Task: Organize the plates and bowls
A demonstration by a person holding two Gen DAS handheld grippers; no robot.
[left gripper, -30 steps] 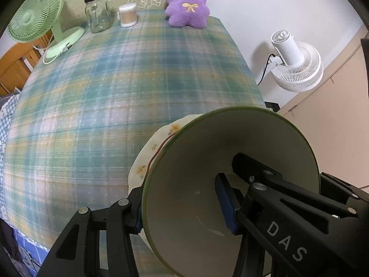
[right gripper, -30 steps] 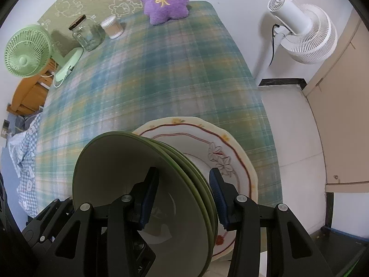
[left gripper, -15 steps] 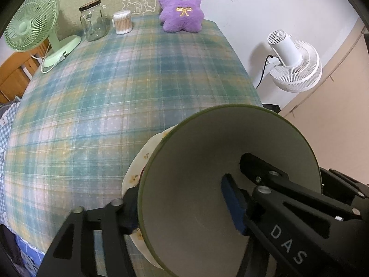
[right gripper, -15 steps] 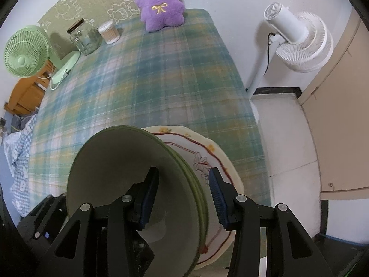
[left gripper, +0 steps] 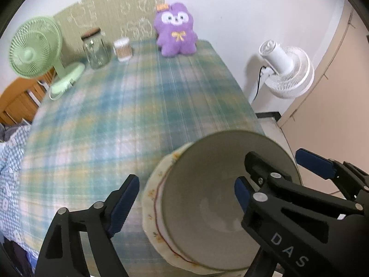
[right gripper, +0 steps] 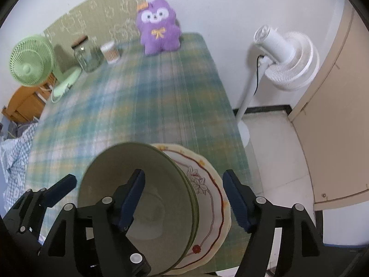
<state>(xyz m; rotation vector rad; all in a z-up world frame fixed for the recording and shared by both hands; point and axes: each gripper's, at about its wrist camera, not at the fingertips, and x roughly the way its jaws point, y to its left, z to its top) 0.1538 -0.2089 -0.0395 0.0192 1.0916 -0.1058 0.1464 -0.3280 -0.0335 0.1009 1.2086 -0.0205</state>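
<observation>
At the near right corner of the plaid tablecloth (left gripper: 110, 115) I see the stack: olive-green bowls (right gripper: 138, 198) nested one inside another, sitting on a cream plate (right gripper: 212, 196) with a scalloped rim, a thin red line and small flower prints. From my right wrist view at least two green rims show edge on, thin and smooth, with a matte, pale inside. The bowls are round and flare outward; the plate spreads wider beneath them and reaches close to the table's edge.

My left gripper (left gripper: 184, 194) has just been opening: its blue-padded fingers (left gripper: 122, 205) stand apart, one clear of the plate on the cloth side, the other over the bowl's hollow, neither pressing on the rim. My right gripper (right gripper: 184, 196) has just been opening too; one pad hangs over the bowl's inside and the other stands beyond the plate's rim, so the stack lies between them, released.

Farther back I see a fuzzy purple plush toy (left gripper: 175, 30), a clear glass jar (left gripper: 95, 48) with a dark lid, a round tub of cotton swabs (left gripper: 123, 49) and a green desk fan (left gripper: 34, 46). Beyond the table stands a white ribbed floor fan (right gripper: 288, 55) on a pole
</observation>
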